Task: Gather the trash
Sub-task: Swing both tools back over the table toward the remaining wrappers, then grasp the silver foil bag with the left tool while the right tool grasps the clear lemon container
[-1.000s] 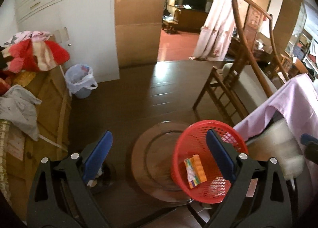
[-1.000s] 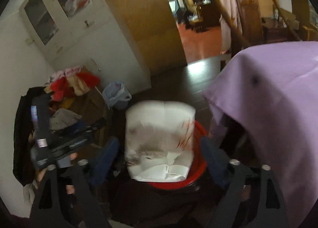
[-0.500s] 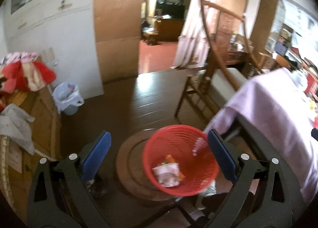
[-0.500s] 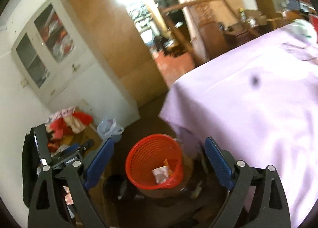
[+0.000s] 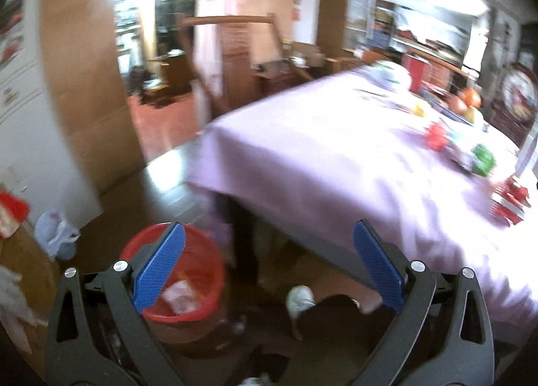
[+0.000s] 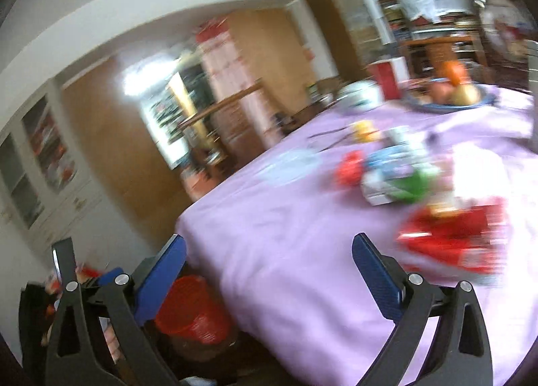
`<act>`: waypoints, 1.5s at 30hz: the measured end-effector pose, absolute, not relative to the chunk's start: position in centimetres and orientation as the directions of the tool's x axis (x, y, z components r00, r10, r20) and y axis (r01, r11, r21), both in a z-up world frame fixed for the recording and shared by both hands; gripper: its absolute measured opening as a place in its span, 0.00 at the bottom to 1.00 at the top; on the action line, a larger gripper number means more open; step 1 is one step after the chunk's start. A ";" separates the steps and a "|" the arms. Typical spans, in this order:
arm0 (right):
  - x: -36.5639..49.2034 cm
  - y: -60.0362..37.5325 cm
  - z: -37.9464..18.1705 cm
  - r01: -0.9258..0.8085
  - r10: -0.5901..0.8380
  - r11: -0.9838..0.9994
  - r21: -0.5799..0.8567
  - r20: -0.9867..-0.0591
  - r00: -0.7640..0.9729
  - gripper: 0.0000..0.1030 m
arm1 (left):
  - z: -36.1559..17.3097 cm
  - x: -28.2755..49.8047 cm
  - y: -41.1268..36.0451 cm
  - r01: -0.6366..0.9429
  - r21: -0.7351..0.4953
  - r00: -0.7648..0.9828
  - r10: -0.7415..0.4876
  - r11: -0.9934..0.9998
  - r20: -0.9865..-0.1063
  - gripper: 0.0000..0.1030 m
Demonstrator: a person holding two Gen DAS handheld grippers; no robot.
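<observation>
A red mesh waste basket (image 5: 198,271) stands on the floor beside the table, with a white crumpled wrapper (image 5: 176,295) inside; it also shows in the right wrist view (image 6: 198,312). My left gripper (image 5: 269,268) is open and empty, above the floor between the basket and the table. My right gripper (image 6: 269,278) is open and empty over the near edge of the purple tablecloth (image 6: 302,234). Blurred litter lies on the cloth: a red packet (image 6: 447,244), a green and white wrapper (image 6: 400,184), a red piece (image 6: 349,167).
A fruit bowl (image 6: 447,97) and a white pot (image 6: 359,93) stand at the far side of the table. A small bin with a plastic bag (image 5: 53,234) stands by the white cabinet. A white shoe (image 5: 299,298) shows under the table.
The white wrapper left my right gripper and now lies in the red basket. Both grippers have lifted and swung right, from the basket toward the table top.
</observation>
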State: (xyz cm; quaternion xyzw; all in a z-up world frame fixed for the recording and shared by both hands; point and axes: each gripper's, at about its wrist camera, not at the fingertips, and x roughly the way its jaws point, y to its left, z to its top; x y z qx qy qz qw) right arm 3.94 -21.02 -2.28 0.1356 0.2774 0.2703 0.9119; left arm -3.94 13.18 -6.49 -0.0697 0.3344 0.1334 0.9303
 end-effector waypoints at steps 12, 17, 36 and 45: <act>7.5 -35.7 -5.3 0.004 0.181 0.931 0.365 -0.471 0.863 0.94 | -5.2 4.3 -8.3 0.257 -0.028 0.730 -0.213 0.966 -0.650 0.94; 9.2 -38.7 -7.0 0.097 0.107 0.930 0.355 -0.512 0.852 0.94 | -5.6 6.4 -16.5 0.396 0.013 0.697 -0.292 0.918 -0.655 0.94; 10.1 -37.7 -8.3 0.070 0.113 0.954 0.290 -0.568 0.816 0.95 | -7.4 10.8 -2.1 -0.016 -0.042 0.707 -0.019 0.999 -0.707 0.94; 10.3 -38.1 -8.6 0.074 0.140 0.941 0.329 -0.581 0.802 0.95 | -7.3 10.1 -5.5 0.129 -0.056 0.709 -0.132 0.990 -0.693 0.94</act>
